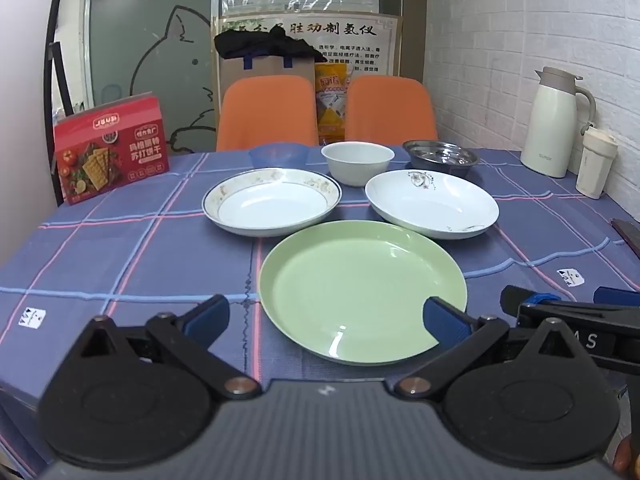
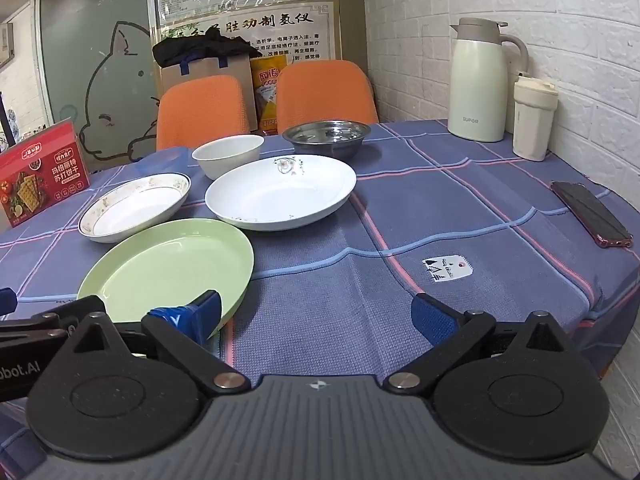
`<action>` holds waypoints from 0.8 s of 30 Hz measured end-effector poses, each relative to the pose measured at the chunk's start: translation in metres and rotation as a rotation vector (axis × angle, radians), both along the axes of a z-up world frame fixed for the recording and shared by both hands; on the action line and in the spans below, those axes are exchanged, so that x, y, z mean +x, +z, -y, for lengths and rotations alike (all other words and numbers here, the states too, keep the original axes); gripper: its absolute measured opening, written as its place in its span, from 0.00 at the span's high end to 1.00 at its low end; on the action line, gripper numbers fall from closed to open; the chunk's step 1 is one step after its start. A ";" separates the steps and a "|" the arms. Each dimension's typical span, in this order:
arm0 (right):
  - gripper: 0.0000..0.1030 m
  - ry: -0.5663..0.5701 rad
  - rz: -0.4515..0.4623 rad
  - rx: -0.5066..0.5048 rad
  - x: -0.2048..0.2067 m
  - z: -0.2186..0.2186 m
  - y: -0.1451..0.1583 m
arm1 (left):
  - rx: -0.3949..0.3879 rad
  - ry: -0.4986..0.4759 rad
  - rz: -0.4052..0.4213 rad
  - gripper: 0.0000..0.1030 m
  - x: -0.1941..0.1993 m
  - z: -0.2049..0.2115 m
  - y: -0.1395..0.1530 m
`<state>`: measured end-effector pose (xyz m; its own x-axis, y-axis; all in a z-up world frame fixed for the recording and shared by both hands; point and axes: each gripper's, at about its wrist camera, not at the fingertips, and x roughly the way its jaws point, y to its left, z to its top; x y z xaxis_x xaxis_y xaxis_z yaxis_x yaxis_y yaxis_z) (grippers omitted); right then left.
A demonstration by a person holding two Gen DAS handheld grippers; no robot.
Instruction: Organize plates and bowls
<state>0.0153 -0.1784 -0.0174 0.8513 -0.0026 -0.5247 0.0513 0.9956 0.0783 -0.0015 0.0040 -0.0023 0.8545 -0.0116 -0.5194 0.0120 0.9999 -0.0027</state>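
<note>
A green plate (image 1: 360,288) (image 2: 168,264) lies nearest on the blue checked tablecloth. Behind it sit a gold-rimmed white plate (image 1: 272,200) (image 2: 134,206) on the left and a flower-print white plate (image 1: 432,202) (image 2: 280,192) on the right. Further back stand a blue bowl (image 1: 279,155) (image 2: 164,160), a white bowl (image 1: 357,162) (image 2: 228,154) and a steel bowl (image 1: 440,157) (image 2: 326,136). My left gripper (image 1: 326,318) is open, low in front of the green plate. My right gripper (image 2: 316,314) is open over bare cloth, right of that plate.
A red cracker box (image 1: 110,148) (image 2: 42,172) stands at the far left. A cream thermos jug (image 1: 554,124) (image 2: 480,80) and a tumbler (image 1: 596,162) (image 2: 534,120) stand by the brick wall. A dark phone (image 2: 590,214) lies at the right edge. Two orange chairs (image 1: 266,112) stand behind the table.
</note>
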 end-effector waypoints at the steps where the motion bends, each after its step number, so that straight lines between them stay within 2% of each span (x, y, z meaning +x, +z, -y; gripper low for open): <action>1: 0.13 0.000 0.000 0.000 0.000 0.000 0.000 | 0.001 0.003 -0.004 0.00 0.002 0.003 0.001; 24: 0.13 0.012 0.003 -0.007 -0.003 -0.008 0.002 | -0.016 0.011 0.000 0.00 0.001 0.001 0.003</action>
